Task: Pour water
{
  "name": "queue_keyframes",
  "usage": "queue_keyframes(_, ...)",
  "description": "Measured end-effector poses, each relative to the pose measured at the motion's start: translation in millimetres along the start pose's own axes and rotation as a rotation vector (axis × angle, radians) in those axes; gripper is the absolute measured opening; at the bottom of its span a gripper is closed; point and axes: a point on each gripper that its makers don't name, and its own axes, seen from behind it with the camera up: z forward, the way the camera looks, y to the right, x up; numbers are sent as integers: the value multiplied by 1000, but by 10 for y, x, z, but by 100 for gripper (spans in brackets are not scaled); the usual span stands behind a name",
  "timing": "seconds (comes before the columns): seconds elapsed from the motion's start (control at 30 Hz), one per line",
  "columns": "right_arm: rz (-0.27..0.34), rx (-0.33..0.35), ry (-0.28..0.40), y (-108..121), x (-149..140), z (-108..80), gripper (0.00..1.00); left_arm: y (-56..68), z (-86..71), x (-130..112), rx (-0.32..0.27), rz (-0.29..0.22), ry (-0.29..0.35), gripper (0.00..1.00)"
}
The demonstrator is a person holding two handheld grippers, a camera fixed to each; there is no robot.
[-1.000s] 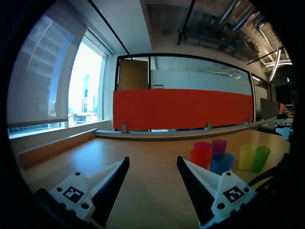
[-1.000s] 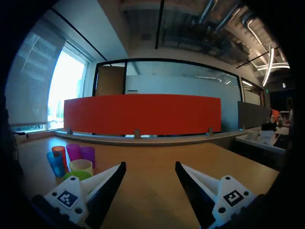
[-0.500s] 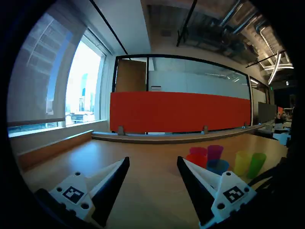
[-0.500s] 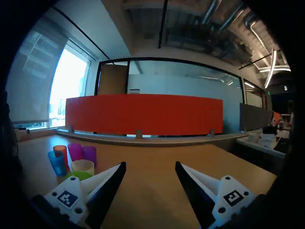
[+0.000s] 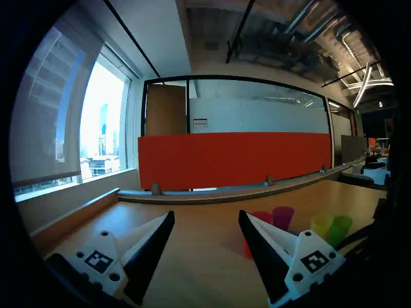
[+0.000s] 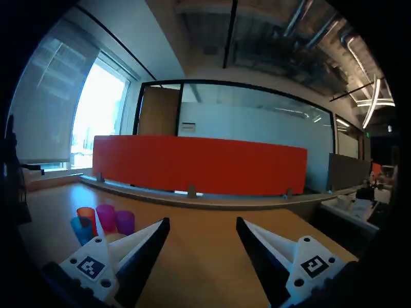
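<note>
Your views have tilted up, coloured plastic cups [image 5: 283,215] now lower on the wooden counter [image 5: 205,267] | left tool [image 5: 206,213] wide, empty | right tool [image 6: 202,219] wide, empty

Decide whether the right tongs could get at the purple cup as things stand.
Probably yes. The right tongs are open and empty, the purple cup stands upright just off to their side, and nothing seen lies between, though the pink cup crowds it closely.

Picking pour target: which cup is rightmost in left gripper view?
The green cup, just right of the yellow cup; the rest sit farther left.
</note>
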Motion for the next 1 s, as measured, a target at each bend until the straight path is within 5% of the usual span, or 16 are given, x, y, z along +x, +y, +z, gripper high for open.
queue_keyframes(0.5,38,55,-11,-144,634,218,100,-15,259,670,-28,39,3,92)
queue_keyframes(1.0,19,52,-34,-76,918,334,100,40,401,1224,-85,-29,5,92)
